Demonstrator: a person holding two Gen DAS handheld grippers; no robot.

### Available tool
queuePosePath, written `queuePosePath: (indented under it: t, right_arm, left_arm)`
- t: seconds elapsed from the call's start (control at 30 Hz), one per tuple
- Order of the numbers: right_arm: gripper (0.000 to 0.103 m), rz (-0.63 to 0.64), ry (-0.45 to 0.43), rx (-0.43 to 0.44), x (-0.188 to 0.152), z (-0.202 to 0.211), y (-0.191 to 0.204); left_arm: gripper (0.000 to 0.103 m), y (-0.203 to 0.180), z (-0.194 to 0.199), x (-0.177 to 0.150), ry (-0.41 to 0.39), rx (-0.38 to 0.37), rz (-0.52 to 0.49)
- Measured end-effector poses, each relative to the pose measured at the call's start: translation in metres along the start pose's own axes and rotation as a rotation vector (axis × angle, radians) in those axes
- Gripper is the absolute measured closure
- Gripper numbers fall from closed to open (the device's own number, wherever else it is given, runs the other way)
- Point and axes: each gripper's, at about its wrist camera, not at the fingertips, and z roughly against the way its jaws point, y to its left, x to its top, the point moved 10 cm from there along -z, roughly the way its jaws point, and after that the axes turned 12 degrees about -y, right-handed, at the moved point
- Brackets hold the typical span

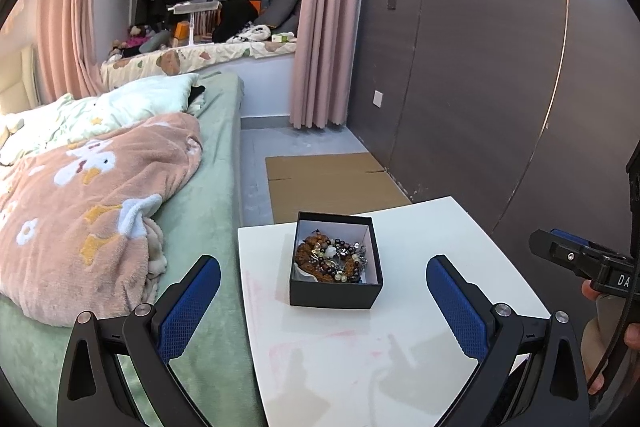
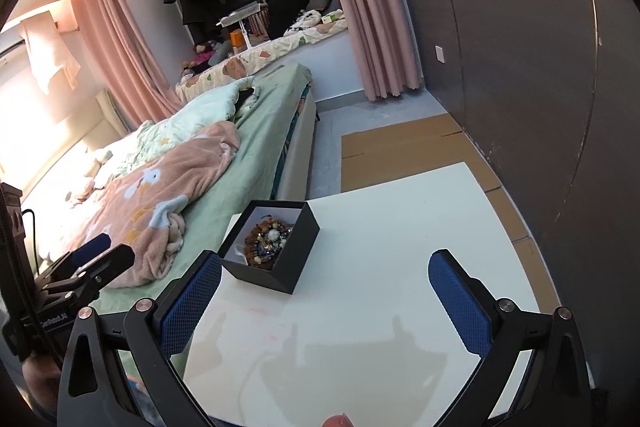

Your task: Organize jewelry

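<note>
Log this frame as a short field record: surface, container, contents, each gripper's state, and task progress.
surface: white table beside a bed
container: black box, open top, white lining, no lid in view
contents: tangled beaded jewelry, brown and dark beads, all inside the box
left gripper: open, empty, box lies ahead between its fingers
right gripper: open, empty, over the table, box ahead to its left
progress: nothing taken out of the box yet

One box (image 1: 335,291) (beads tangled), one table (image 1: 400,367), two grippers (image 1: 323,291)
</note>
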Motion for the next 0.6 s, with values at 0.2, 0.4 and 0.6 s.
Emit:
queuePosePath:
  t: [0.2, 0.4, 0.6]
  right_arm:
    - [0.0, 0.0, -0.002, -0.004, 0.0026, 0.0014, 0.0006]
    - [0.0, 0.001, -0.003, -0.006, 0.0028, 0.0021, -0.0003]
    - [0.0, 0.0, -0.003, -0.007, 0.003, 0.0029, -0.0016]
  left_arm:
    - [0.0, 0.0, 0.0019, 0.0005, -0.002, 0.001, 0.001]
    - [0.0, 0.0, 0.0028, 0.002, -0.008, 0.011, 0.0]
    - [0.0, -0.0011, 0.0032, 0.0023, -0.005, 0.008, 0.001]
